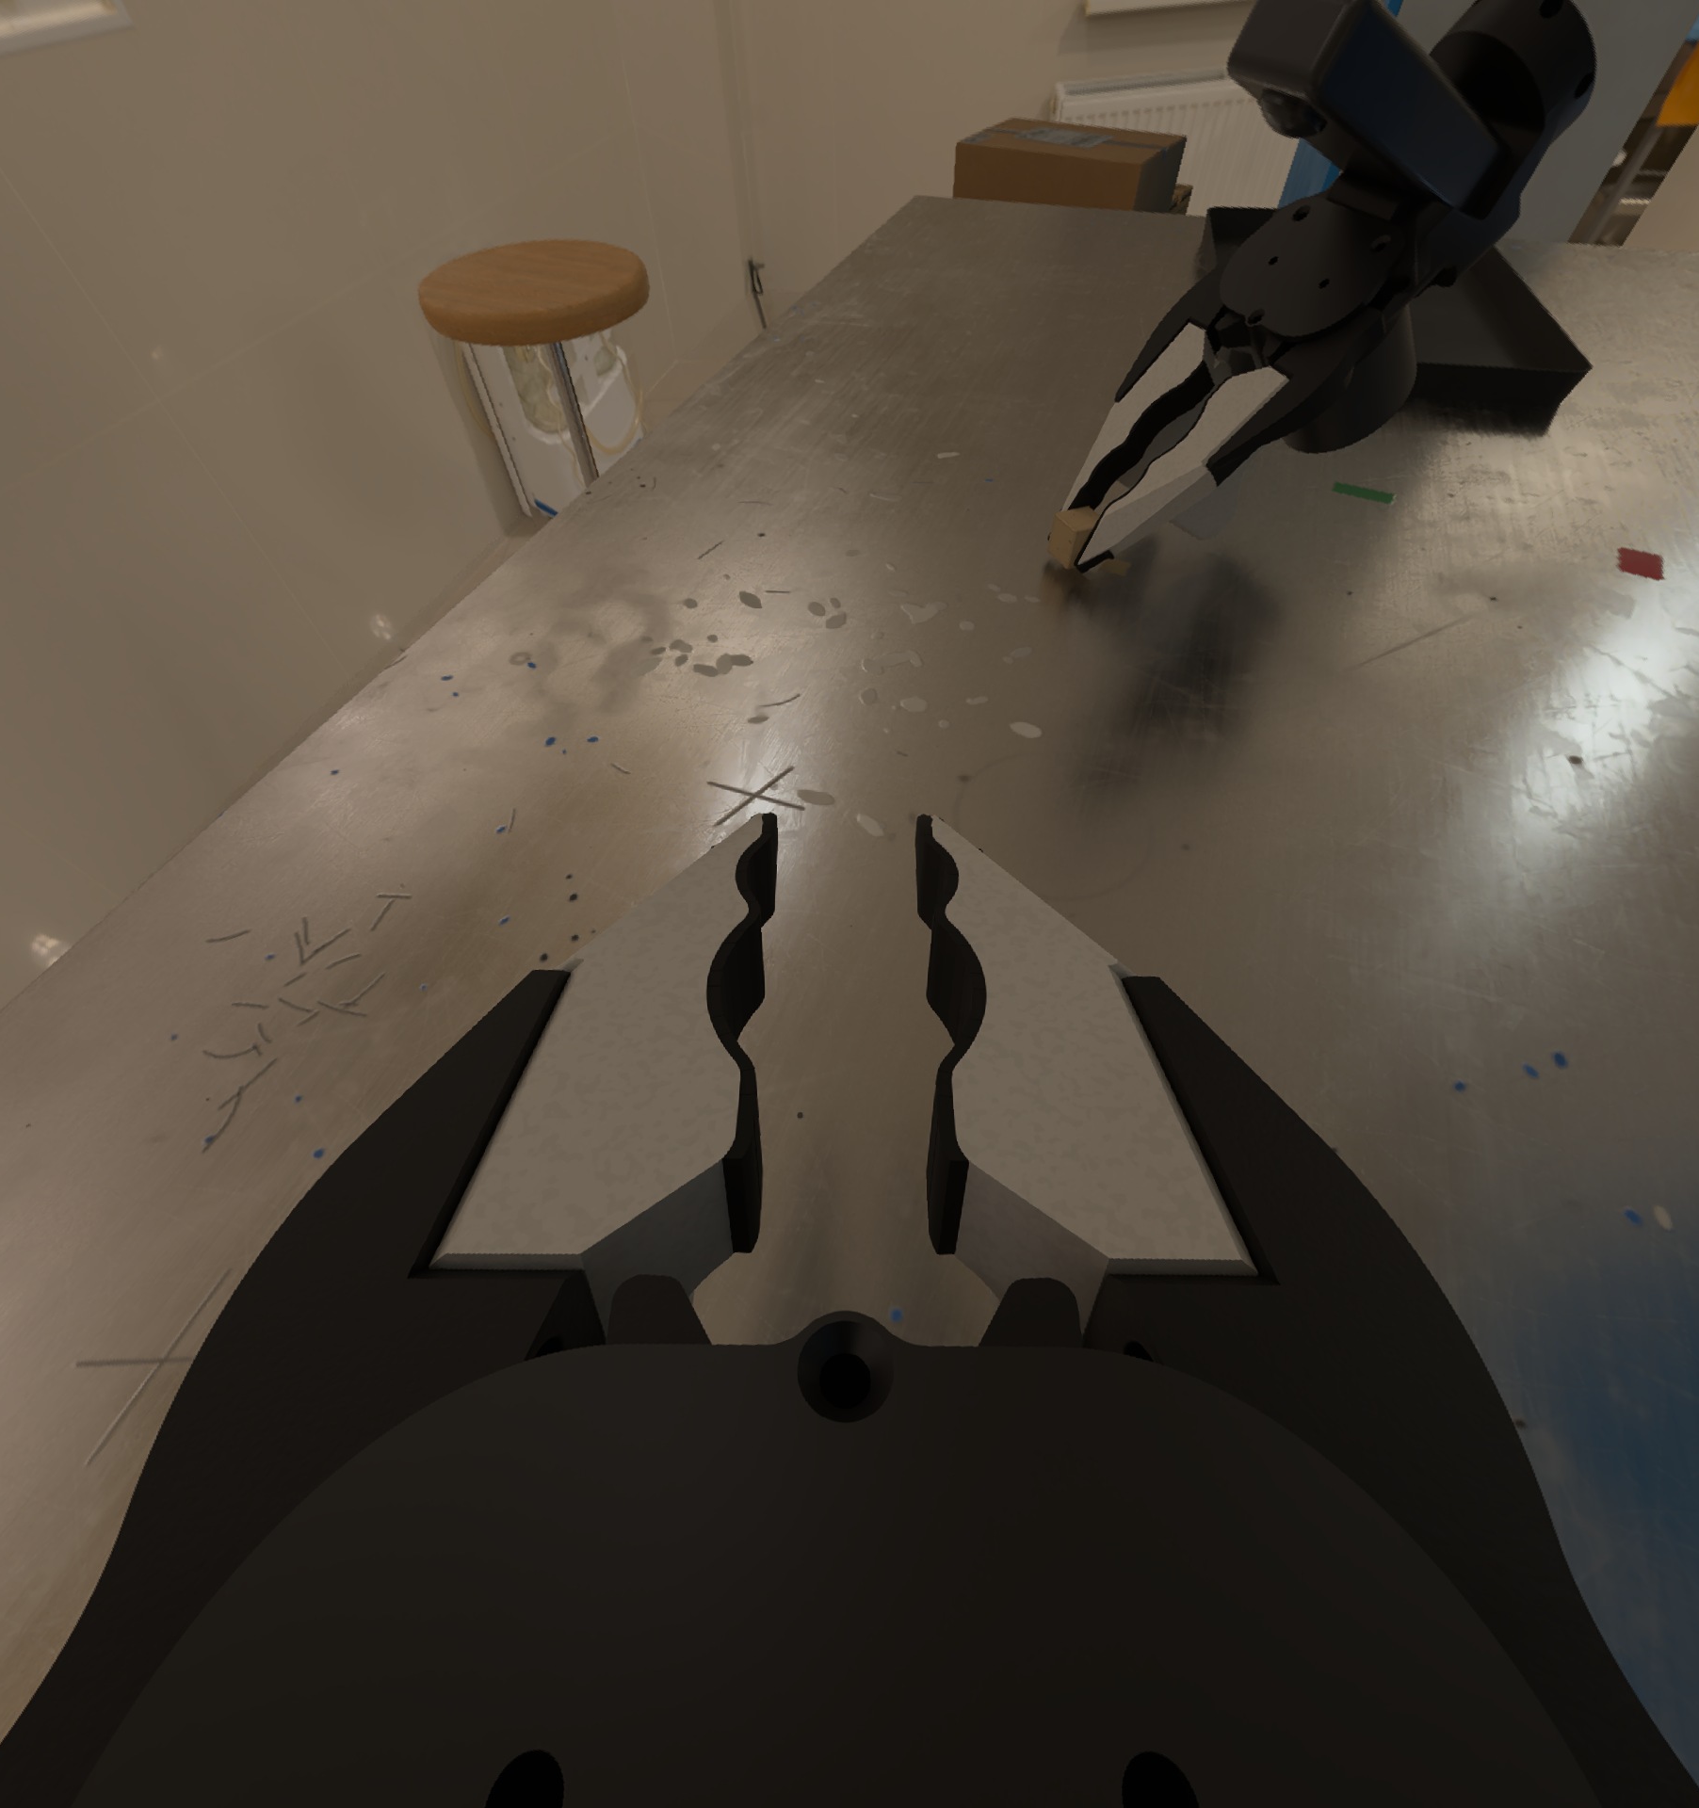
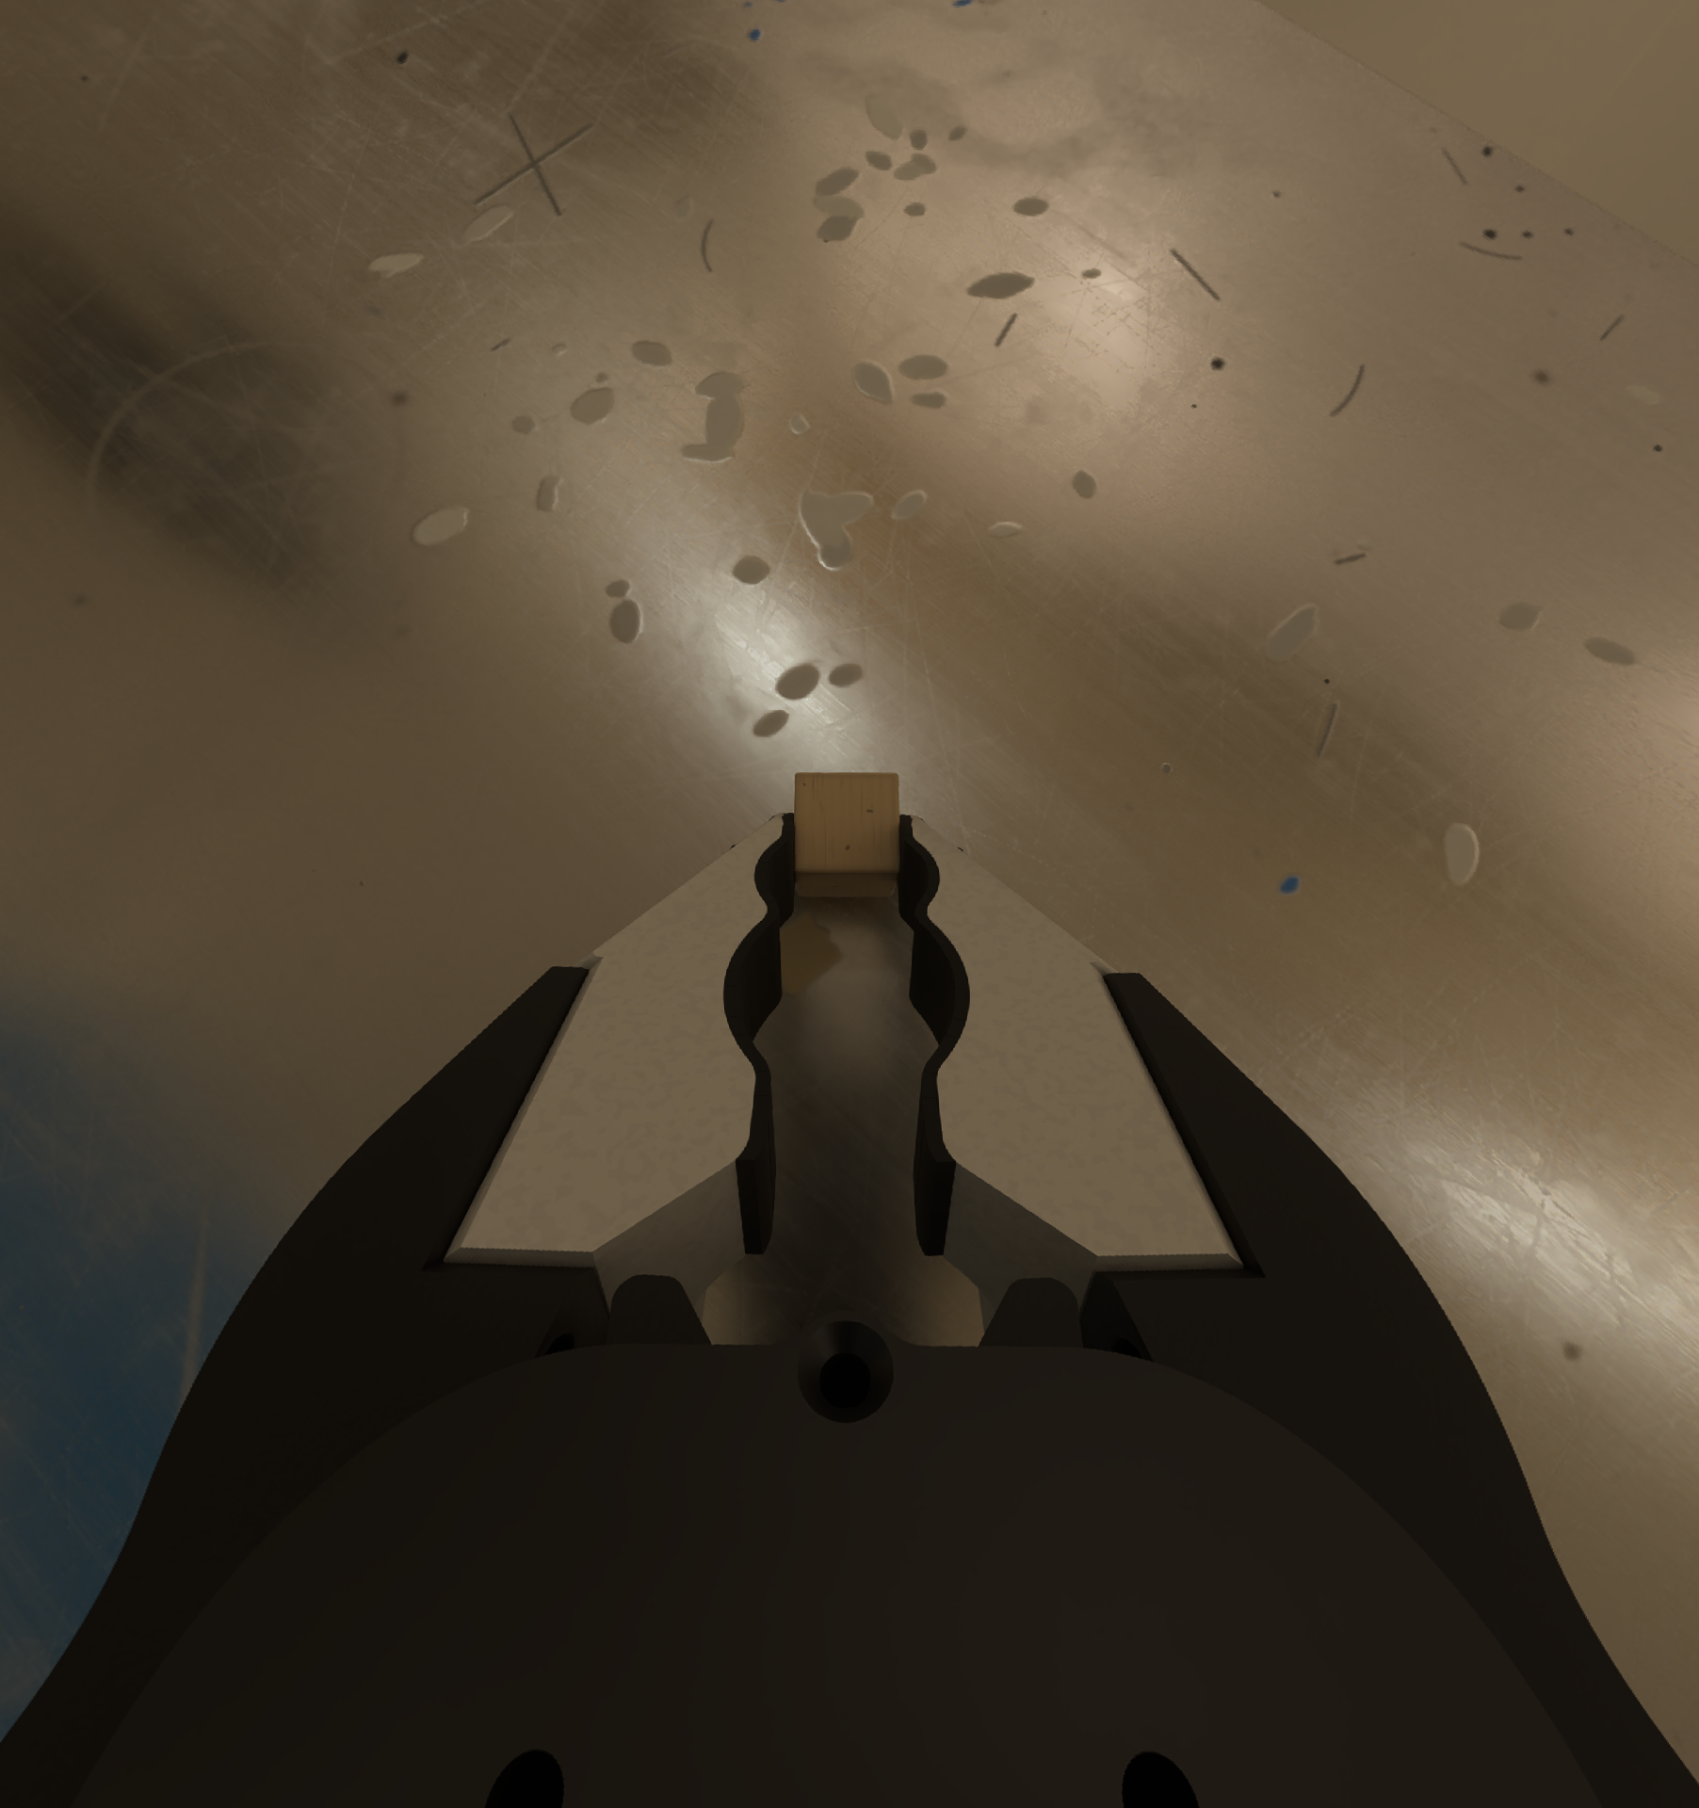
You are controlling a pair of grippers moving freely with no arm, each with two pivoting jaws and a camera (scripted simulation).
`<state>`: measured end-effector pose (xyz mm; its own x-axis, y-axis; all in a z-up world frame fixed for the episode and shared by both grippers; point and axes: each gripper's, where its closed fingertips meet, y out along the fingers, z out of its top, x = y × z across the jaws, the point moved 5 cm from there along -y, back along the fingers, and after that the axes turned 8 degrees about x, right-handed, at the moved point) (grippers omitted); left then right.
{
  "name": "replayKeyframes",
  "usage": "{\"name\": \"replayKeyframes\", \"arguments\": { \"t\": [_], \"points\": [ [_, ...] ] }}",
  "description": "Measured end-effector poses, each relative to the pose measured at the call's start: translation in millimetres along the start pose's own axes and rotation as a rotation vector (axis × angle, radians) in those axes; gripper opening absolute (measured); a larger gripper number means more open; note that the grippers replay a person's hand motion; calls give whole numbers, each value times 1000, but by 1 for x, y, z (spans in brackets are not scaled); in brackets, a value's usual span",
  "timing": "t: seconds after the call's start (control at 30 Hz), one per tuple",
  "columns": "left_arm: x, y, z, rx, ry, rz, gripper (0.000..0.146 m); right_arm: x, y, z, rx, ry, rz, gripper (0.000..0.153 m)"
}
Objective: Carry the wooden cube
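The wooden cube (image 2: 846, 827) is small and pale, pinched between the tips of my right gripper (image 2: 846, 830), just above or on the metal table (image 2: 1217, 929). In the left wrist view the same cube (image 1: 1071, 533) shows at the tips of the right gripper (image 1: 1083, 548), far ahead to the right, at the table surface. My left gripper (image 1: 846, 832) is open and empty, hovering over the near part of the table (image 1: 630, 734), well apart from the cube.
A black block (image 1: 1472, 342) sits on the table behind the right gripper. A wooden-topped stool (image 1: 532, 284) stands off the table's left edge. A cardboard box (image 1: 1061, 161) lies beyond the far end. Small green (image 1: 1362, 493) and red (image 1: 1640, 563) marks are at right.
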<state>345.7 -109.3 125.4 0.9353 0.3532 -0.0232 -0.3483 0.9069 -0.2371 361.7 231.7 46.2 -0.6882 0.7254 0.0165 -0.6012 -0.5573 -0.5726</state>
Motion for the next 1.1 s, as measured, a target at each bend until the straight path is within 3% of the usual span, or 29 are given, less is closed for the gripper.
{"name": "replayKeyframes", "arguments": {
  "t": [0.37,0.77,1.0,1.1],
  "points": [
    [-9,-1,-13,40,-63,13,27,4,4,8,-4,-2,-20,20],
    [-13,5,-22,39,-88,47,28,27,-35,9,302,85,-329,20],
    [-25,-2,-29,-81,60,202,28,33,-37,11,328,60,-368,20],
    [-34,-5,-37,-140,56,244,28,34,-32,10,292,48,-354,20]
  ]
}}
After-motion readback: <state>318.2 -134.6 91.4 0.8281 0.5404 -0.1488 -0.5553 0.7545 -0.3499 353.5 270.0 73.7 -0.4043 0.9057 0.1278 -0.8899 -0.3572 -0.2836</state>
